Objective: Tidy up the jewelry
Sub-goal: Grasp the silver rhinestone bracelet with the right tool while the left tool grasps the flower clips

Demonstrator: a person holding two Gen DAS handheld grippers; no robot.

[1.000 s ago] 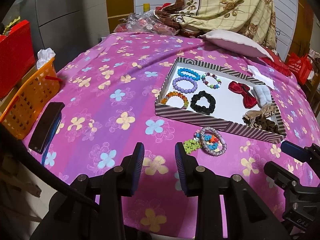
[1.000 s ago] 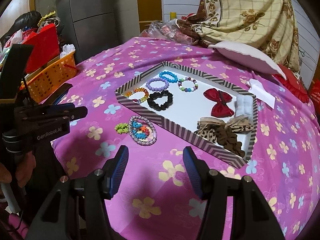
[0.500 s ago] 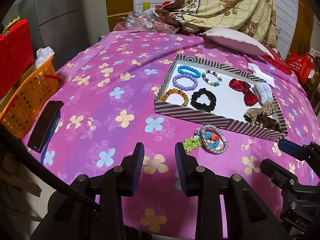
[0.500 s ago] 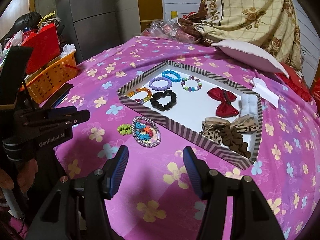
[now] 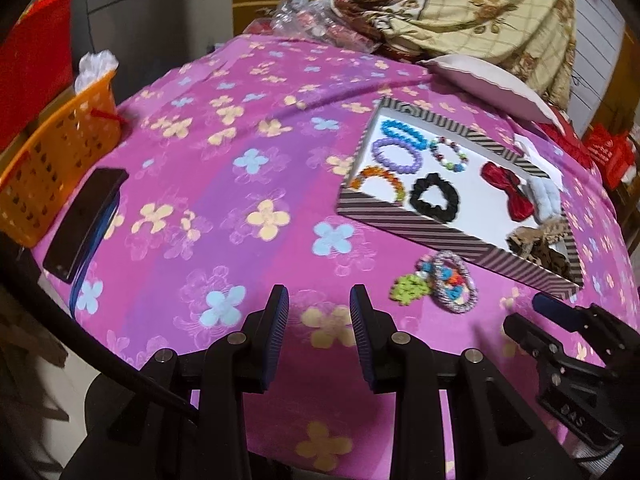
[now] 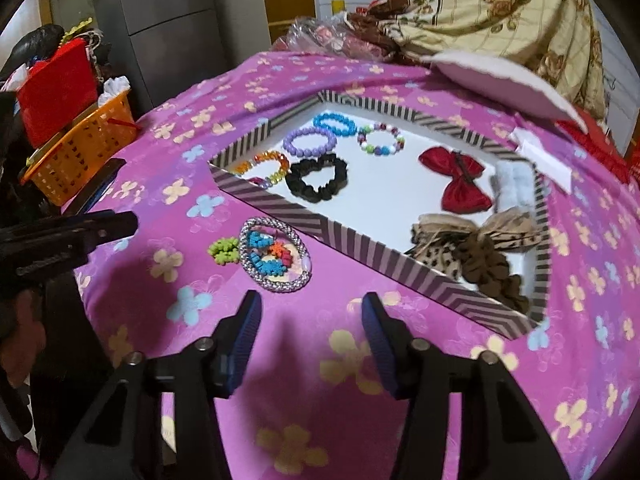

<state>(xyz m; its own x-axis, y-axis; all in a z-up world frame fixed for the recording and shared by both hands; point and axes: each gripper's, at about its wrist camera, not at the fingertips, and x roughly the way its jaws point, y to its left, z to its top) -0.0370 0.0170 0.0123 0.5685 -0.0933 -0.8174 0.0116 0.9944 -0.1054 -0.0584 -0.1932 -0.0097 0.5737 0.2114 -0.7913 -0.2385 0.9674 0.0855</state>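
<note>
Surroundings: round table under a magenta cloth printed with yellow and blue flowers [image 6: 400, 364]; orange perforated plastic basket [image 5: 48, 168] at the far-left edge, a dark flat phone-like slab [image 5: 84, 220] lying just near of it, a pale cushion [image 6: 500, 80] and a checked floral blanket [image 5: 480, 12] at the far side. Nothing lies between either gripper and the loose jewelry. Shallow rectangular box with striped brown-and-white walls and white floor [image 6: 360, 250] sits right of centre; inside it, beaded bracelets in blue [image 6: 334, 124], purple [image 6: 310, 142], mixed colours [image 6: 380, 140] and orange-rainbow [image 6: 266, 166], a black ruffled fabric scrunchie [image 6: 318, 176], a red satin bow [image 6: 460, 180] and leopard-print bows [image 6: 476, 252]. Outside, just near of the box's near wall: an oval silver beaded bracelet [image 6: 276, 254] ringing small blue and orange flower-shaped beads, with a lime-green bead cluster [image 6: 224, 250] touching its left side. Right gripper [image 6: 312, 340]: jaws closing, nothing between them; the bracelet lies just beyond its left finger. Left gripper [image 5: 318, 334]: jaws spread, empty; the bracelet [image 5: 454, 282] lies beyond and to the right. Pads are blue and ribbed.
</note>
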